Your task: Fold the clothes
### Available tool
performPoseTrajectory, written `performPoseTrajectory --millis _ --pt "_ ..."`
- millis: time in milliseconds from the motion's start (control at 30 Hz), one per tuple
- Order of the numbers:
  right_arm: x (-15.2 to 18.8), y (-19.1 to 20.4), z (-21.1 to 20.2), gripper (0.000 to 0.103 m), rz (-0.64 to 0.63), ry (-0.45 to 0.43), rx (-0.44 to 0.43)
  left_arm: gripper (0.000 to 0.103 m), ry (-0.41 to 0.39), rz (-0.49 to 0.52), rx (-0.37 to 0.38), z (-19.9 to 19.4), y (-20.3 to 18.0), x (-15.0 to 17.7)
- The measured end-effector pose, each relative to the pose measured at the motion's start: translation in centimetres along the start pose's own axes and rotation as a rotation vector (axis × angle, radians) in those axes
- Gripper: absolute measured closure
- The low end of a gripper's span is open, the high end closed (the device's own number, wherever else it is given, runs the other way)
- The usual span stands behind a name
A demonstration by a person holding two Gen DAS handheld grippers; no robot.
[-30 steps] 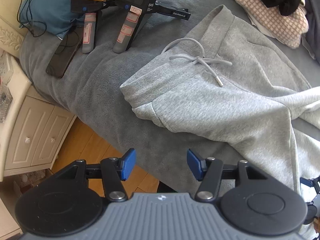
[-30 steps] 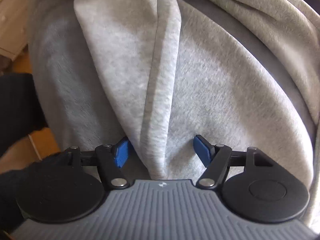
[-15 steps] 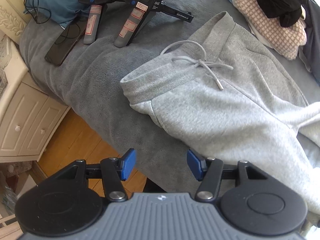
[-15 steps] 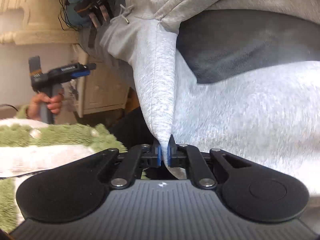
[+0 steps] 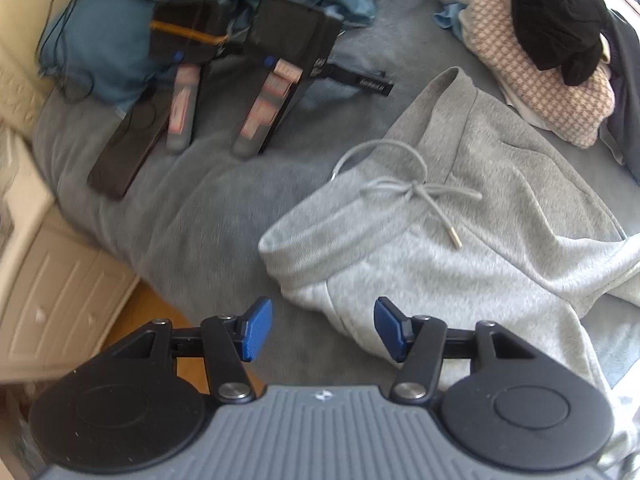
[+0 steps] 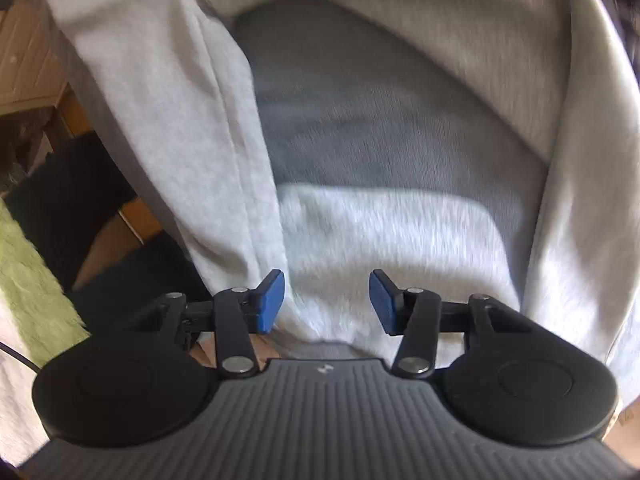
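Left gripper (image 5: 323, 330): jaws spread wide, holding nothing, hovering over the near edge of the bed (image 5: 192, 216); its right blue pad sits over the lower hem area of the grey sweatpants (image 5: 452, 248), contact not discernible. Right gripper (image 6: 326, 304): jaws likewise wide apart, nothing clamped; a hanging trouser leg (image 6: 168, 120) runs down just beside its left blue pad, and pale fleecy fabric (image 6: 392, 232) lies between and beyond the pads. Grey sweatpants: spread on the bed's grey blanket, waistband toward the left of the left wrist view, drawstring (image 5: 416, 192) tied in a bow on top, legs trailing right and off the bed edge. Beyond the waistband: two black handheld devices (image 5: 256, 68) with pinkish labels lying on the blanket, a dark phone (image 5: 128, 148) beside them, blue clothing (image 5: 104, 40) behind. Far right: pink-and-white checked garment (image 5: 544, 80) with a black garment (image 5: 556, 16) heaped on it. Left of the bed: cream drawer unit (image 5: 52, 300) on wooden floor (image 5: 140, 320). Right wrist view, left margin: green shaggy rug (image 6: 28, 280).
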State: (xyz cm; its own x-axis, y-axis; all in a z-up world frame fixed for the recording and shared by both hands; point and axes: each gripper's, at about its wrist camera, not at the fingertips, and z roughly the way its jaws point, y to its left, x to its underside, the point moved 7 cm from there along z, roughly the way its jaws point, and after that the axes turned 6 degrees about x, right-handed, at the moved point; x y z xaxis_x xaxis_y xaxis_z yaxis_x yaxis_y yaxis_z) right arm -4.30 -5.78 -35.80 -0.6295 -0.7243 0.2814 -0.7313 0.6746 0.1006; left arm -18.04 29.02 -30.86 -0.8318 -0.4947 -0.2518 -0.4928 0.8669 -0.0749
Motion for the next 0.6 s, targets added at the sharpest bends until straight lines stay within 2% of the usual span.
performPoseTrajectory --millis 33,133,200,267,367,500,600 --pt "-1.7 0.9 -1.5 0.057 -0.004 -0.051 -0.02 0.045 -0.01 0.035 -0.004 0.4 -0.1 -0.5" --pt "-8.0 1.7 -5.8 0.057 0.074 -0.258 -0.163 0.045 -0.043 0.154 -0.021 1.7 -0.5 -2.0" --pt "-13.0 3.3 -7.5 0.056 0.159 -0.357 -0.252 0.044 -0.056 0.23 -0.027 2.7 -0.8 -2.8" --pt "-18.9 4.8 -8.4 0.056 0.259 -0.412 -0.369 0.041 -0.061 0.294 -0.032 3.7 -0.9 -3.5" --pt "-25.9 7.4 -8.3 0.053 0.351 -0.423 -0.437 0.038 -0.041 0.378 -0.038 5.5 -1.0 -4.1" --pt "-34.1 9.9 -5.7 0.052 0.402 -0.39 -0.349 0.038 0.041 0.419 0.01 8.3 -0.4 -4.1" --pt "-37.3 10.4 -4.0 0.05 0.475 -0.325 -0.294 0.04 0.084 0.419 0.059 9.5 -0.1 -4.0"
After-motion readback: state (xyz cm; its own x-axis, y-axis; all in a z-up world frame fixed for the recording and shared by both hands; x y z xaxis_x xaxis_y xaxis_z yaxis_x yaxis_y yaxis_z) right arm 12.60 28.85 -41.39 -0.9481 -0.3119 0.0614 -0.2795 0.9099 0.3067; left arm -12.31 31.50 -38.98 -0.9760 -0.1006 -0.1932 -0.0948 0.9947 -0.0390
